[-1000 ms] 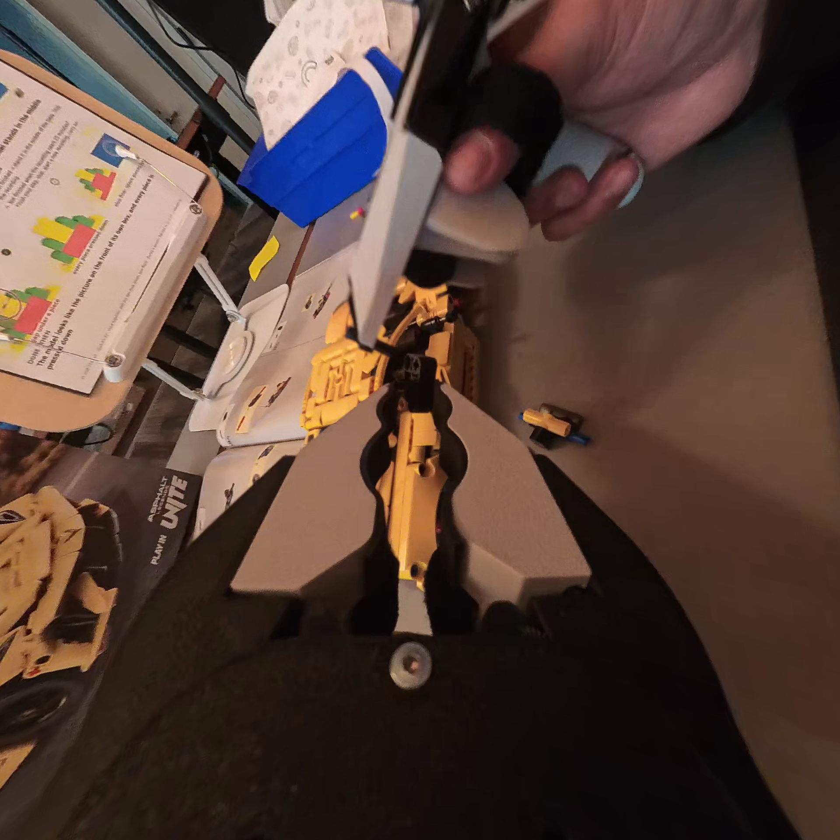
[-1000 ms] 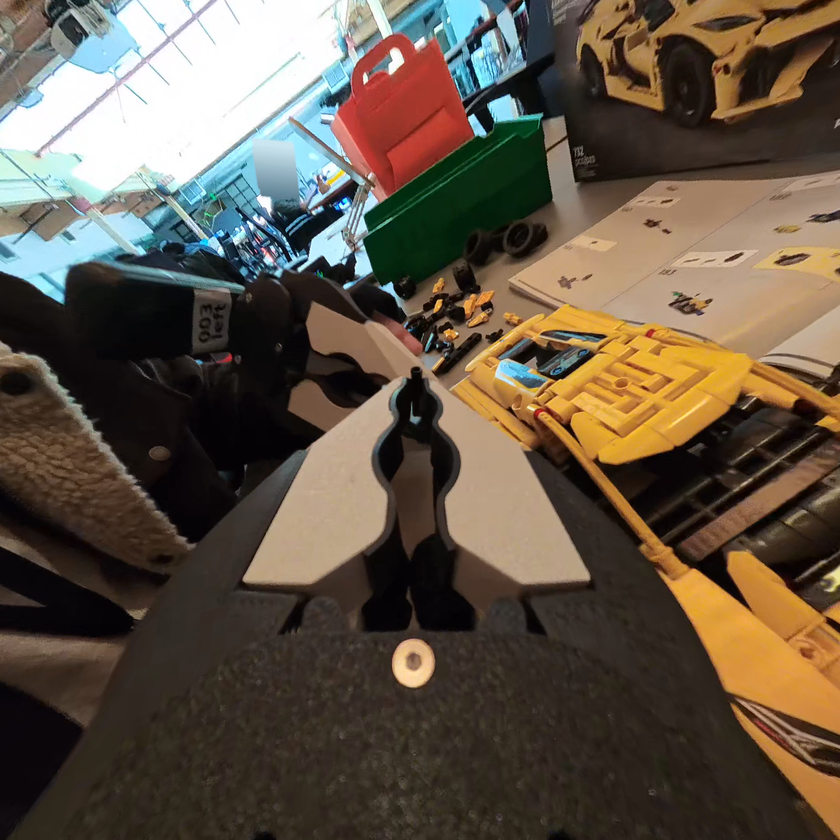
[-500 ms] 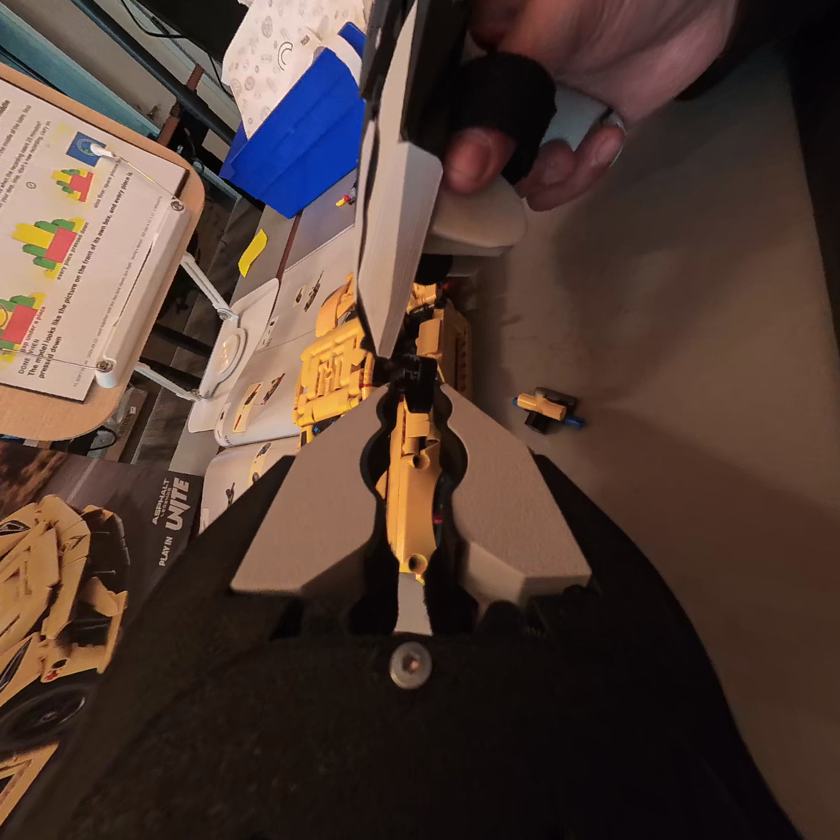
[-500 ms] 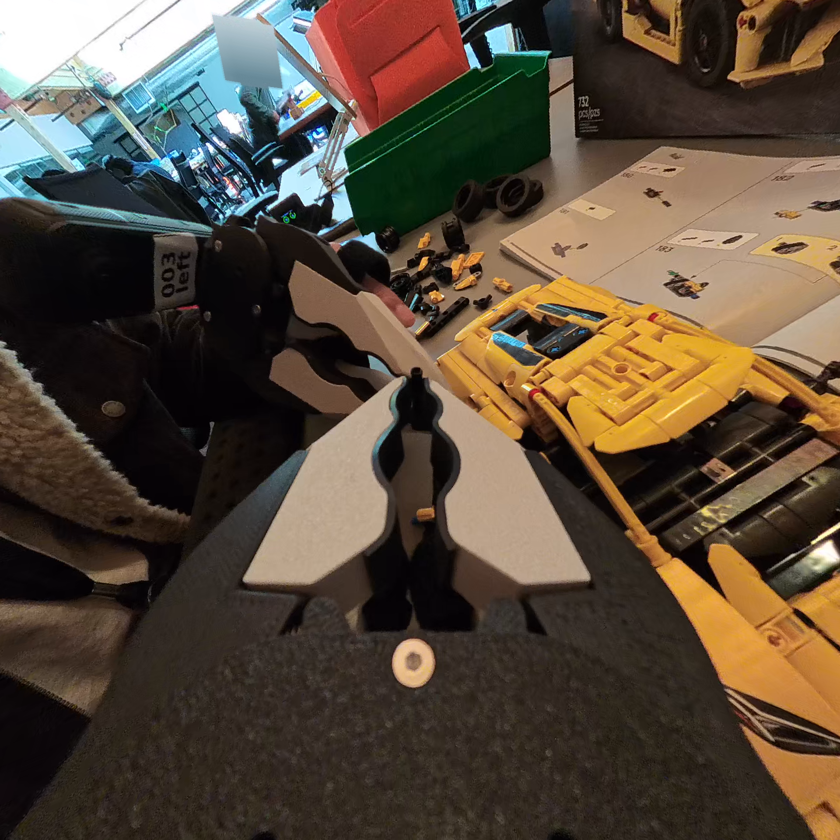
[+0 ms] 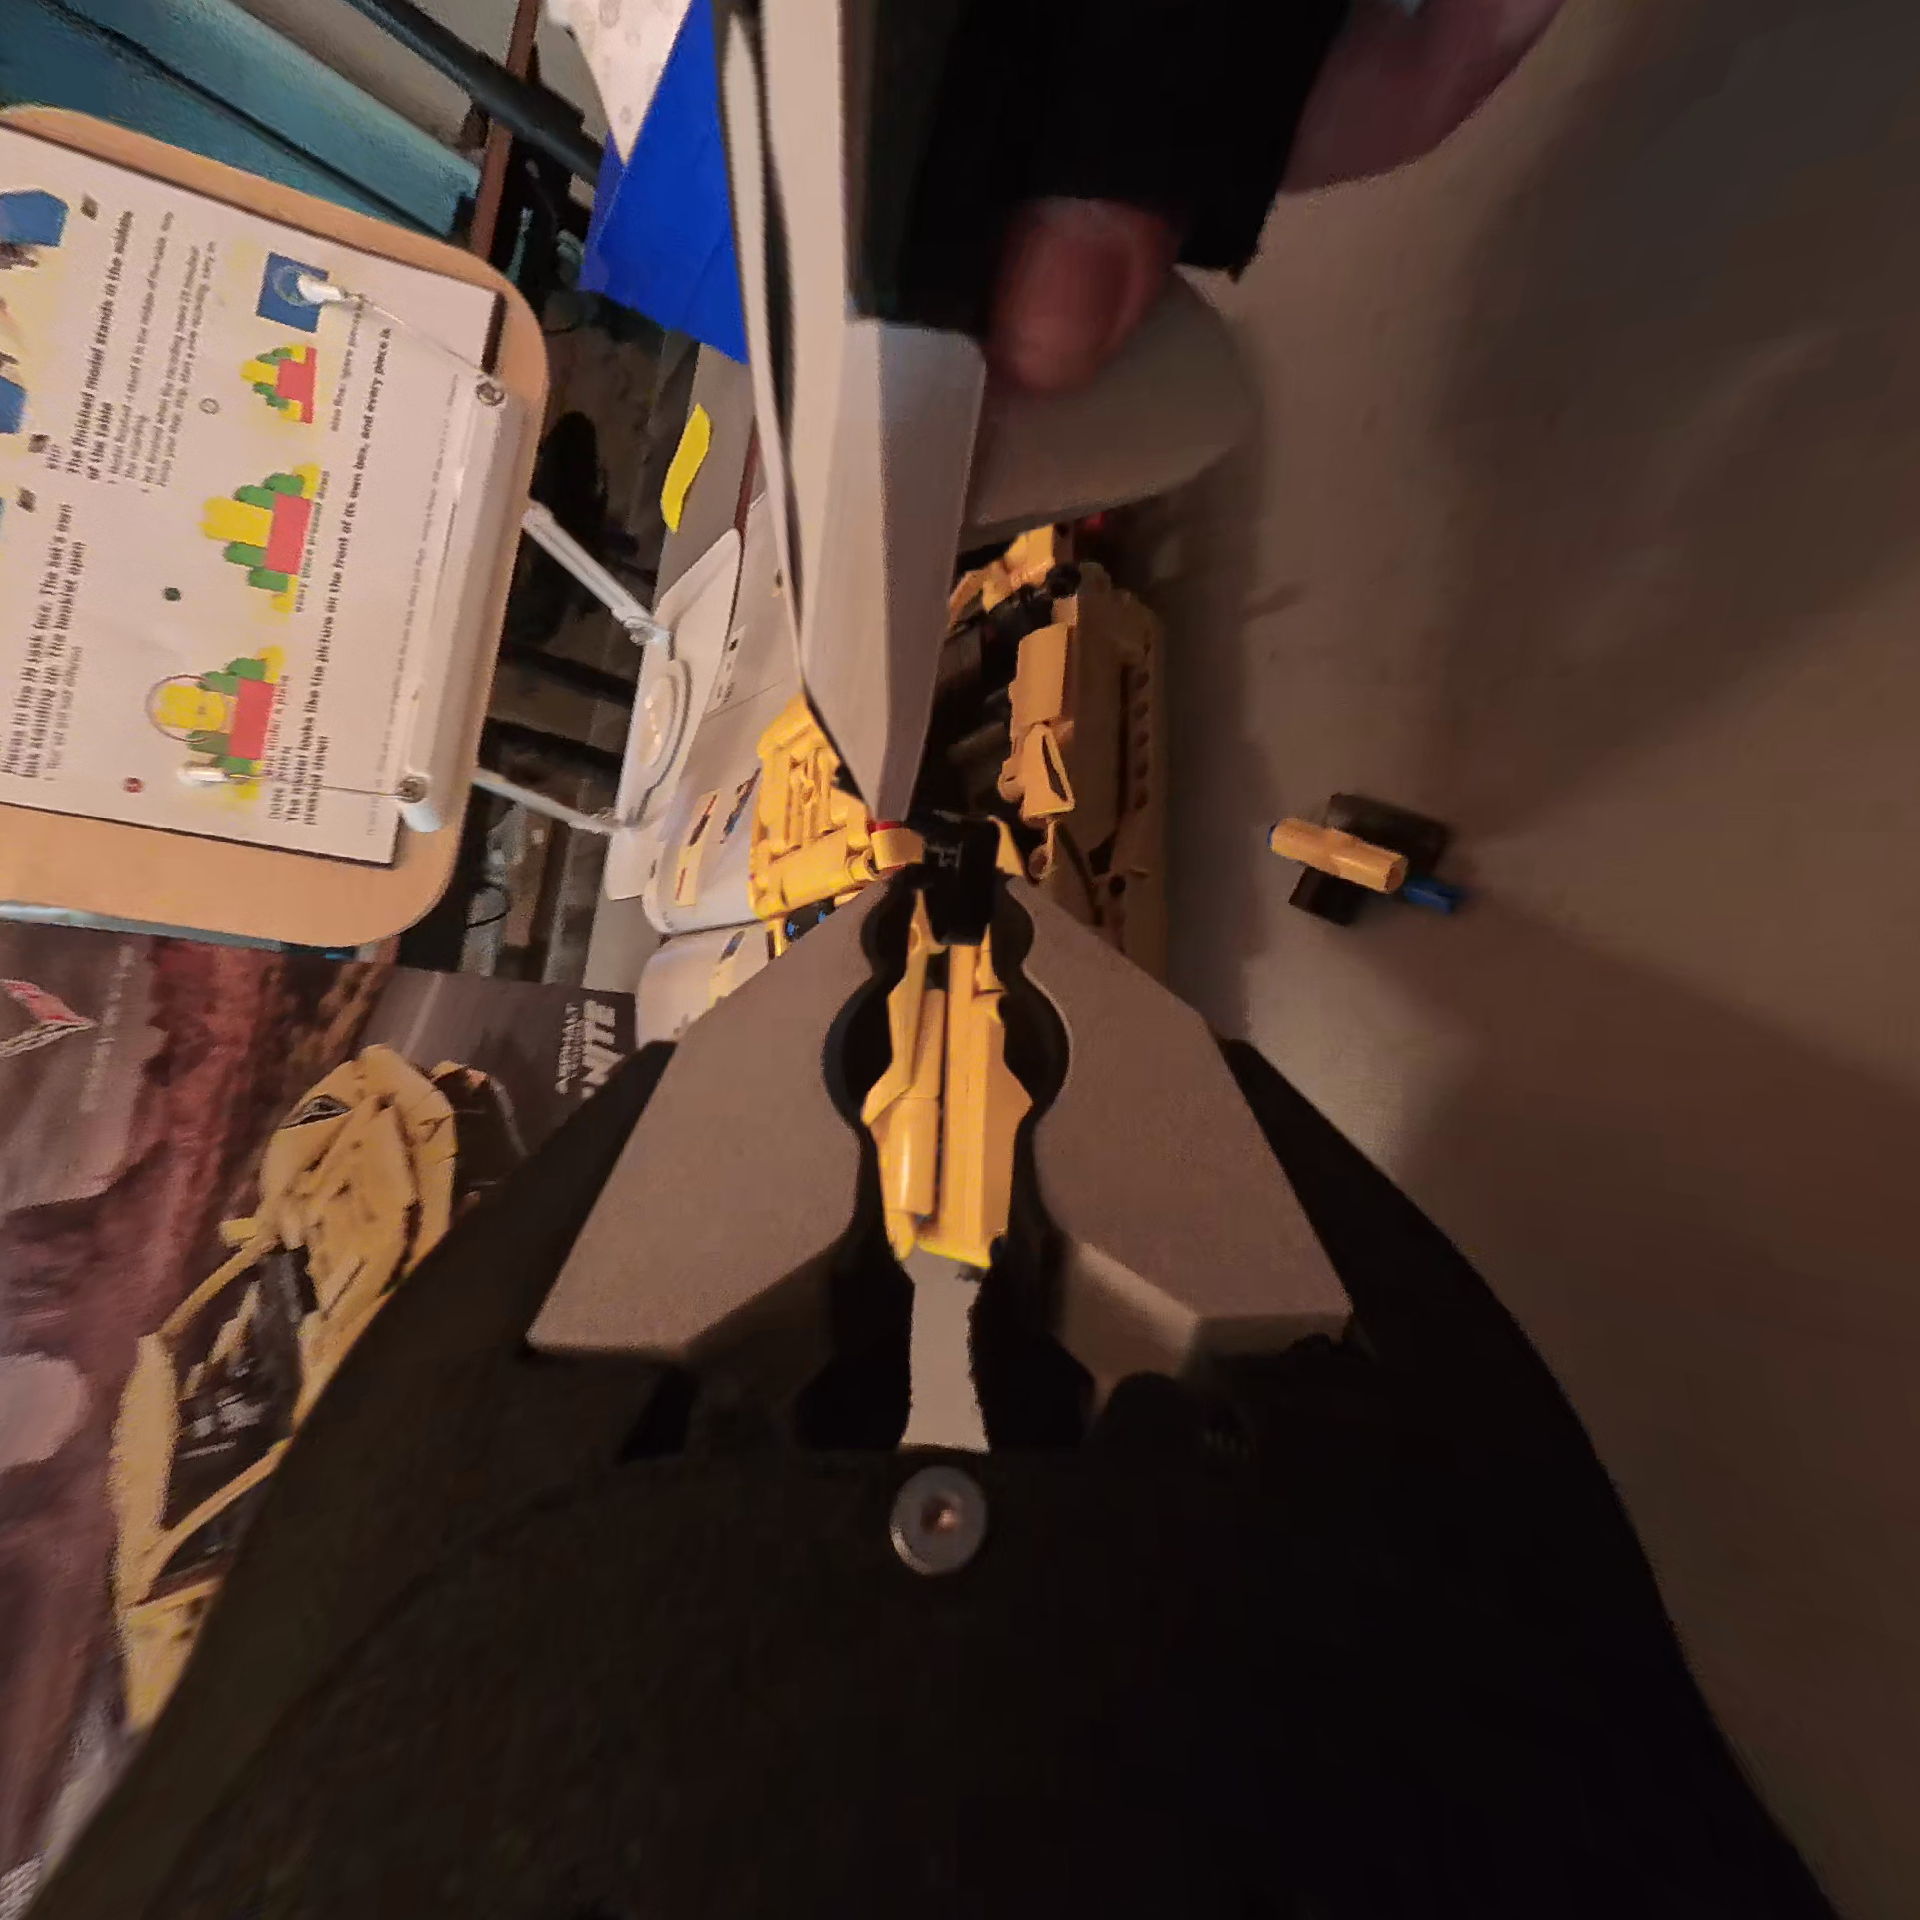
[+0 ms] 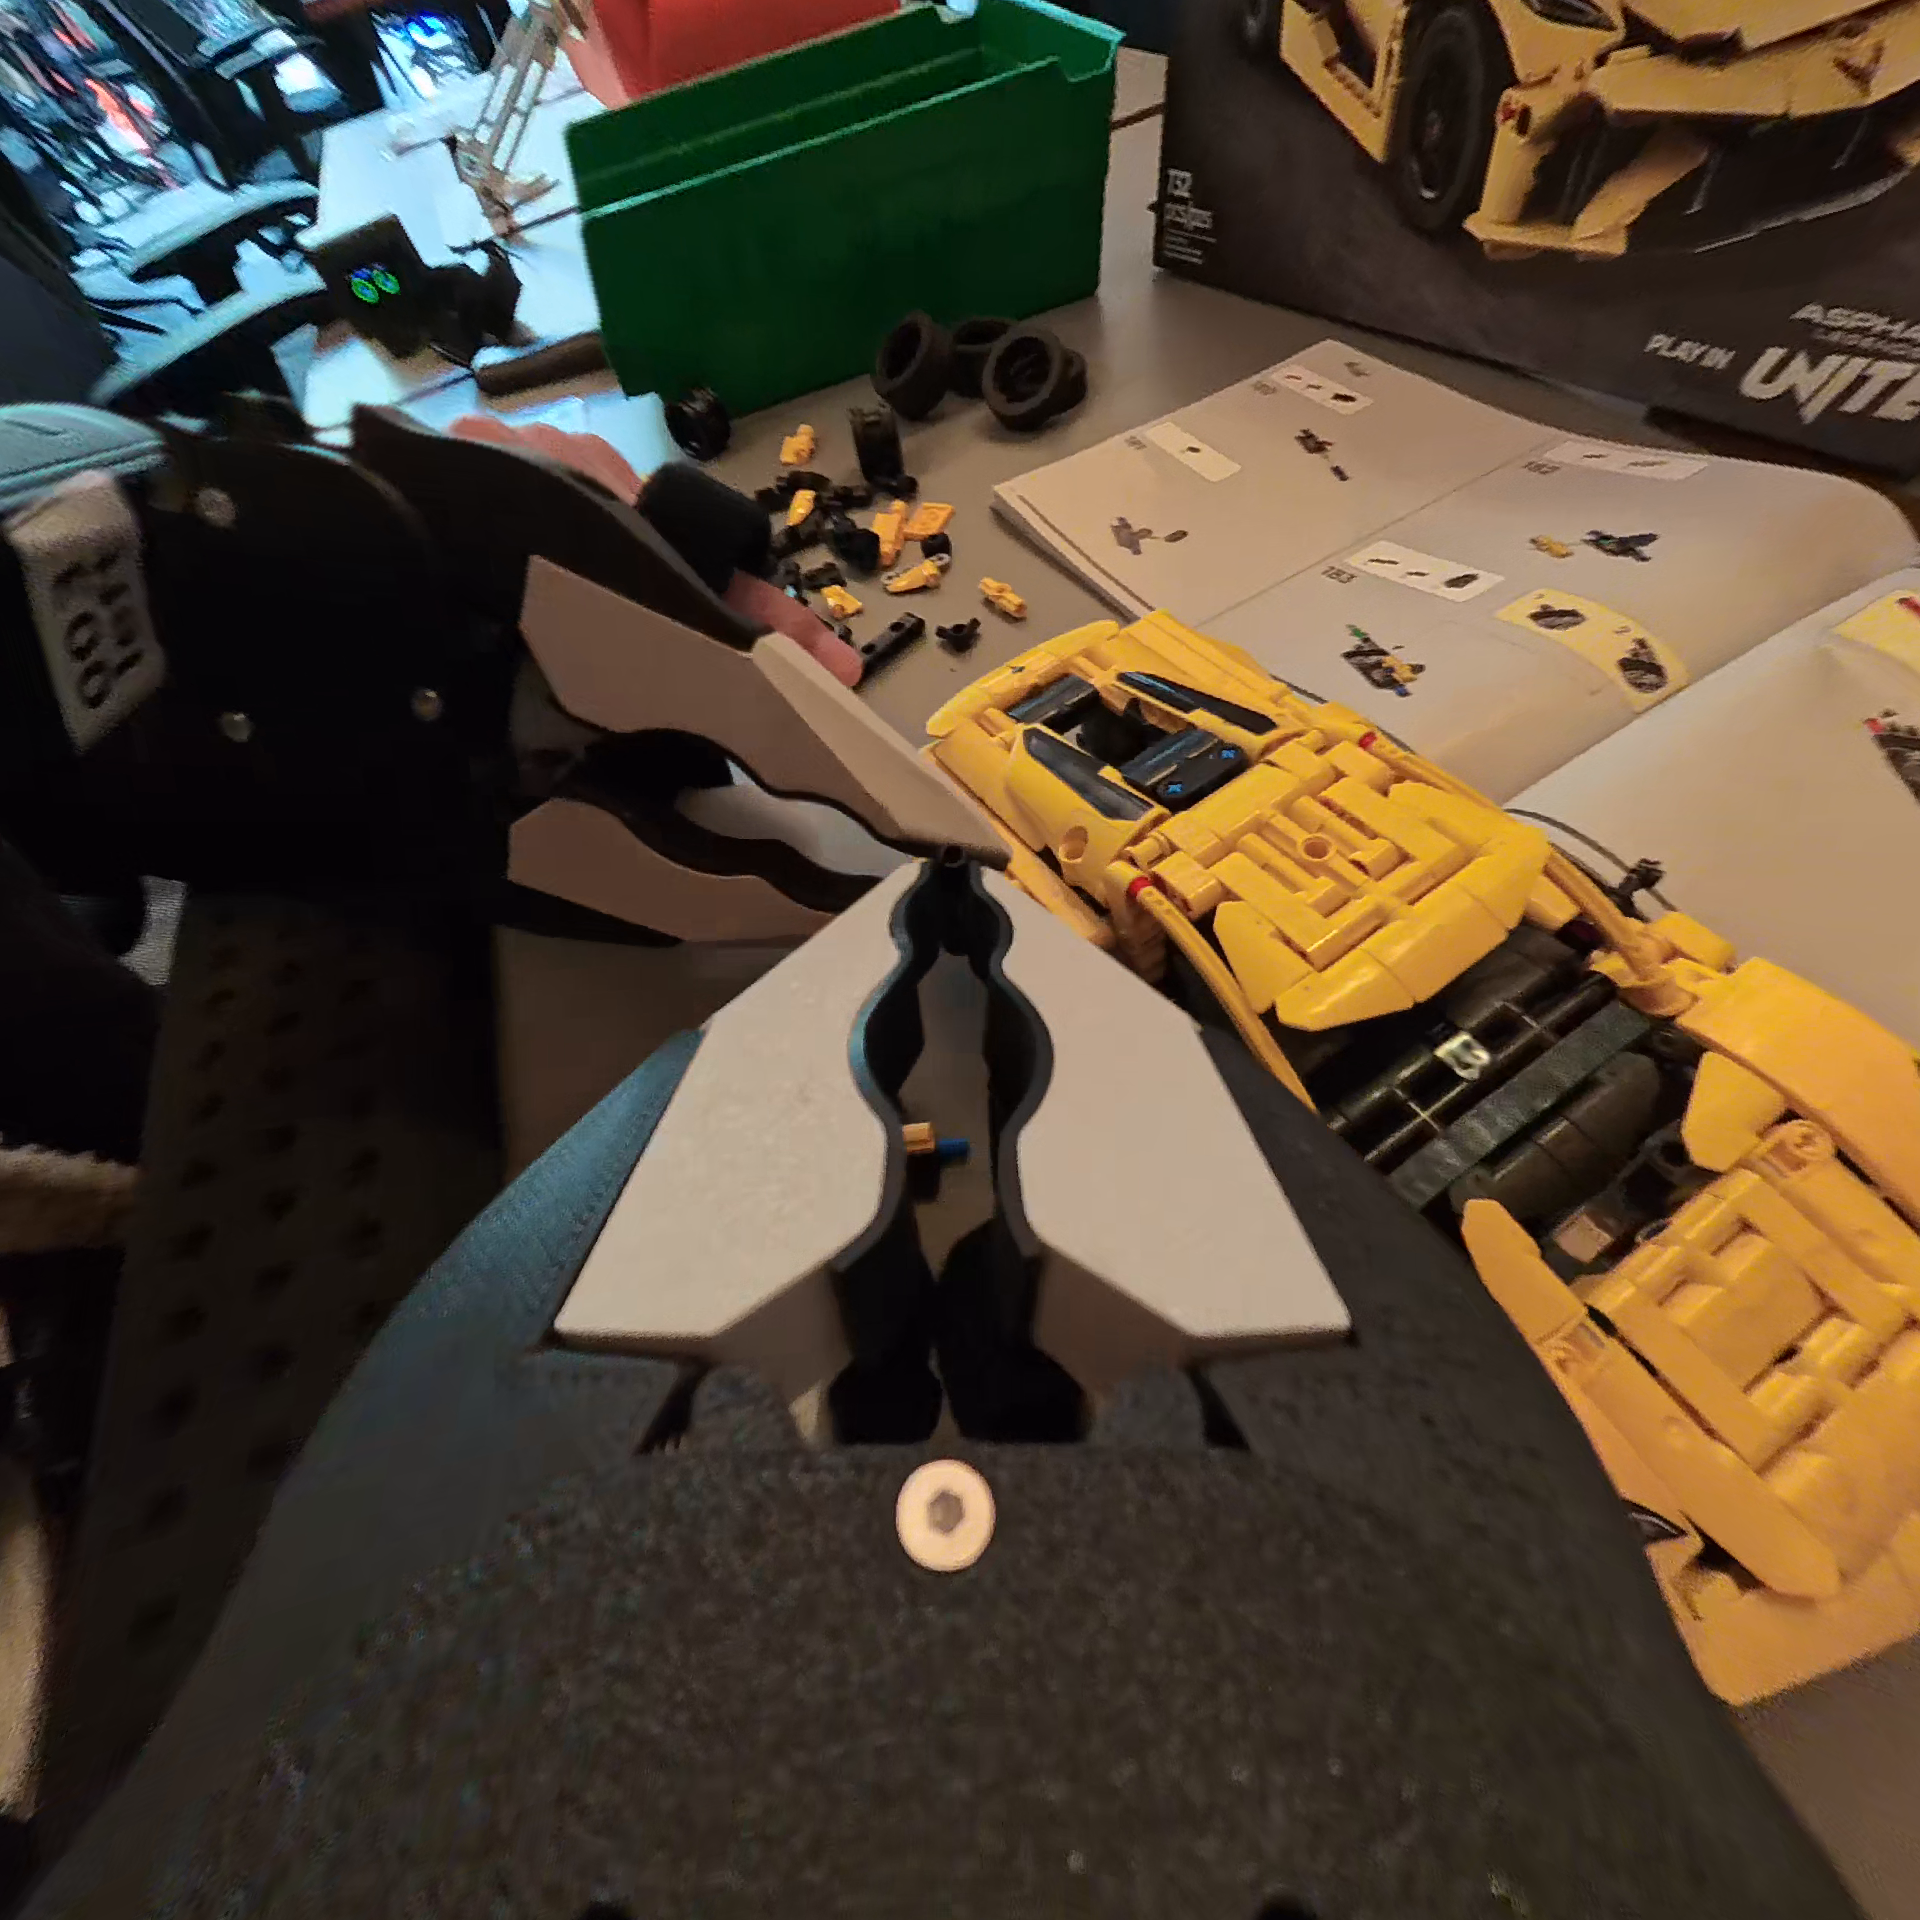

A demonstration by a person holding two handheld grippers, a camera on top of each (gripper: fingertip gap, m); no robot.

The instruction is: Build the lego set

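In the left wrist view my left gripper [image 5: 951, 904] is shut on a yellow lego sub-assembly [image 5: 951, 1101] whose black end [image 5: 956, 862] sticks out past the fingertips. My right gripper [image 5: 894, 790] comes down from above, its tip right at that black end. In the right wrist view my right gripper [image 6: 951, 873] is shut on a small black pin [image 6: 951, 857], and the left gripper [image 6: 883, 800] meets it tip to tip. The yellow lego car [image 6: 1351, 935] lies just to the right and also shows in the left wrist view [image 5: 1070, 707].
A small yellow, black and blue piece [image 5: 1351, 862] lies alone on the table. A green bin [image 6: 831, 187], black tyres [image 6: 987, 364], loose small parts [image 6: 883, 530], the open instruction booklet [image 6: 1403, 488] and the set's box [image 6: 1558, 156] lie beyond. A clipboard [image 5: 239, 520] stands at the left. Both grippers' tips are close together, under 4 cm apart.
The two grippers have come together until their tips meet beside the car. The right wrist view has tipped down toward the table. Both grips are unchanged.
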